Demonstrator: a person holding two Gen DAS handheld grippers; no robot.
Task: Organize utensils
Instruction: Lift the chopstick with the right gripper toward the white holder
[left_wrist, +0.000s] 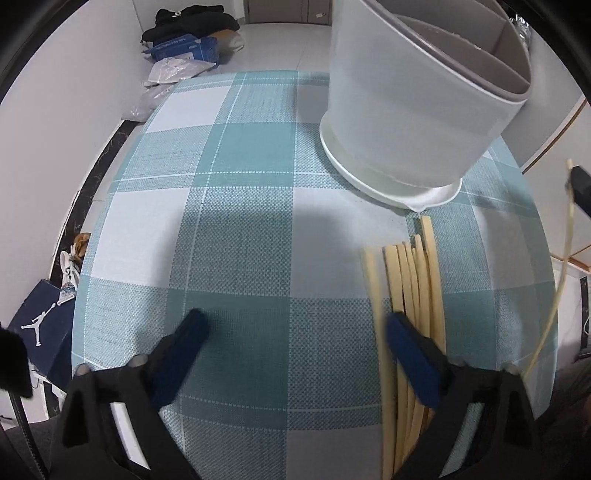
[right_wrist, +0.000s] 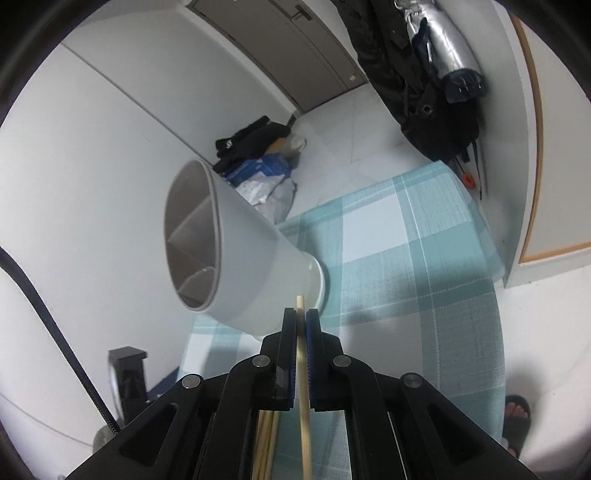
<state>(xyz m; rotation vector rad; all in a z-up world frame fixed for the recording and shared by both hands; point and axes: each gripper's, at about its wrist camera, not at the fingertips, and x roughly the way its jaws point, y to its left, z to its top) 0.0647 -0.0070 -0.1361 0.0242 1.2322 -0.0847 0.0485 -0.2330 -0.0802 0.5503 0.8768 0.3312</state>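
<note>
- The left gripper (left_wrist: 295, 332) is hanging over the checked tablecloth (left_wrist: 236, 155) with its jaws spread wide and nothing between them; the blue pads (left_wrist: 184, 343) are gripping nothing.
- A bundle of pale wooden chopsticks (left_wrist: 410, 280) is lying flat on the cloth, running under the right-hand finger of that gripper; whether the finger is touching them cannot be told.
- The tips of the bundle are pointing toward the utensil holder (left_wrist: 417, 107), a white tapered tub that is standing upright on the cloth just beyond them, its longest tip nearly reaching the base rim.
- Inner dividers are splitting the holder into compartments; no utensil is showing inside it in either view.
- The right gripper (right_wrist: 301, 325) is clenched on a single chopstick (right_wrist: 305, 406), which is running lengthwise between the pads with its tip sticking out ahead of the fingertips.
- In the left wrist view that chopstick (left_wrist: 554, 306) is appearing at the right edge, raised clear of the table.
- In the right wrist view the holder (right_wrist: 251, 254) is sitting ahead of the clamped chopstick, apart from it.
- A person's sandalled foot (right_wrist: 517, 417) is showing on the floor beside the table.
</note>
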